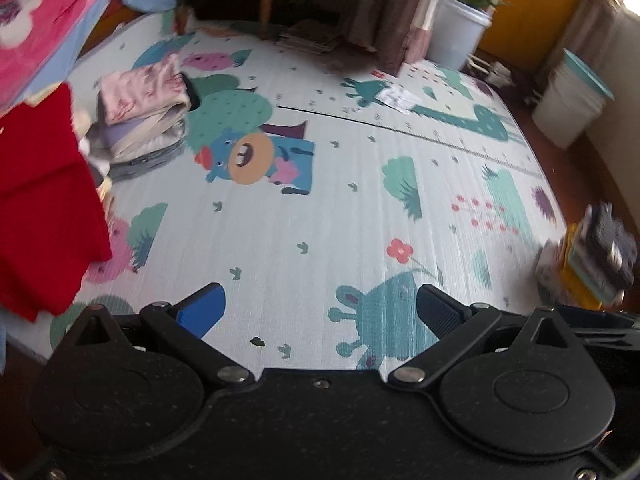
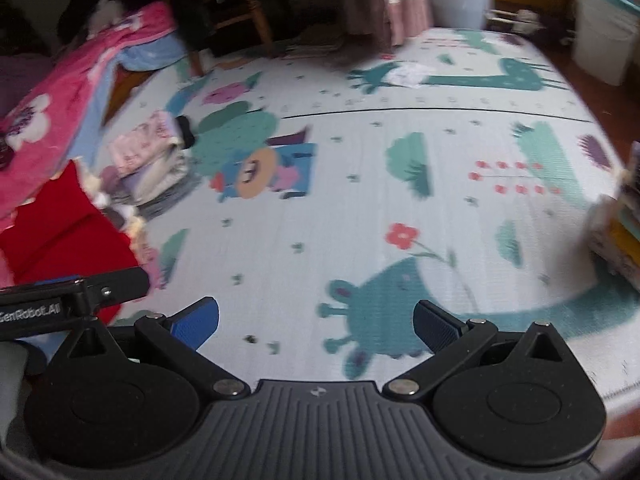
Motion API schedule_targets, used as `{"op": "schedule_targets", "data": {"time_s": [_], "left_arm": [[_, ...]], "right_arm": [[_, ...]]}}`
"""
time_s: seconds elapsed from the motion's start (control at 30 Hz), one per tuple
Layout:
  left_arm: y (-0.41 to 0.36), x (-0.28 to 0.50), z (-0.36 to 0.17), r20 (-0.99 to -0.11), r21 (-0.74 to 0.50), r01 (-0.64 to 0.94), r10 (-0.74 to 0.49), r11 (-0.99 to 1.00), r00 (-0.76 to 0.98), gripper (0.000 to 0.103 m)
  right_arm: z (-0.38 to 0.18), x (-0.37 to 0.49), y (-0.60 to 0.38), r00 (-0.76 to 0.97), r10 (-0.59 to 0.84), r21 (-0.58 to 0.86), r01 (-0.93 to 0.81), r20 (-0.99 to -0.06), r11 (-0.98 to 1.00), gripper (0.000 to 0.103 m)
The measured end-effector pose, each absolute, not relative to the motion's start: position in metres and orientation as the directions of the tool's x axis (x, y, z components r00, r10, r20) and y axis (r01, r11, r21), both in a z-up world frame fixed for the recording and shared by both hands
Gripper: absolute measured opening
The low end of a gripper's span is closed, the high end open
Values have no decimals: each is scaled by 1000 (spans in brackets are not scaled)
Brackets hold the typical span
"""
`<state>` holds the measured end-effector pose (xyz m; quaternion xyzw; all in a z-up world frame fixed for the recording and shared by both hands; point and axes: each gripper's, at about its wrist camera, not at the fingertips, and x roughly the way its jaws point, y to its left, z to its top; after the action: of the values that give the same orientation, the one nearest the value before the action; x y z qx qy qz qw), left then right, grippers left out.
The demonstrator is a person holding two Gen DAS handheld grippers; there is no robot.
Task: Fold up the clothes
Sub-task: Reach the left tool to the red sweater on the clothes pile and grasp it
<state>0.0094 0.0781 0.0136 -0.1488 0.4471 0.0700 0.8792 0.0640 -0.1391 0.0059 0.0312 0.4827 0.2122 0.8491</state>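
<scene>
Two sets of tongs, left gripper and right gripper, both spread wide, gripping nothing. Red garment off to the left of both, nearer the left gripper; long axis hard to tell. Folded stack just beyond the red garment. Play mat right of it, bedroom clutter around.

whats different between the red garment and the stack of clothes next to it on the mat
The red garment is one plain piece, loose and rumpled, at the left edge of the play mat; the folded stack holds several pale garments, a pink patterned one on top, laid in flat layers. The red garment looks unfolded, while the stack looks finished. Both are free of the open left gripper and right gripper.
</scene>
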Motion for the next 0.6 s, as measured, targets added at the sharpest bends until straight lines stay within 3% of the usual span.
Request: {"op": "schedule_targets", "data": {"time_s": [0.17, 0.3, 0.43, 0.5, 0.57, 0.6], "left_arm": [[131, 15, 27, -803, -197, -336, 45, 921, 595, 103], [198, 19, 32, -798, -160, -467, 164, 869, 579, 102], [266, 19, 35, -784, -135, -593, 280, 794, 554, 100], [300, 16, 39, -757, -121, -651, 355, 749, 548, 94], [334, 8, 42, -734, -140, -702, 402, 699, 547, 77], [352, 3, 44, -724, -156, -726, 422, 670, 545, 74]], "right_arm": [[33, 78, -113, 506, 380, 150, -436, -774, 887, 103], [46, 94, -107, 465, 444, 215, -465, -766, 859, 103], [54, 110, -99, 451, 462, 190, -527, -764, 828, 103], [57, 114, -100, 463, 451, 165, -535, -763, 828, 103], [58, 117, -102, 464, 449, 170, -527, -764, 833, 103], [59, 119, -104, 455, 456, 188, -520, -765, 833, 103]]}}
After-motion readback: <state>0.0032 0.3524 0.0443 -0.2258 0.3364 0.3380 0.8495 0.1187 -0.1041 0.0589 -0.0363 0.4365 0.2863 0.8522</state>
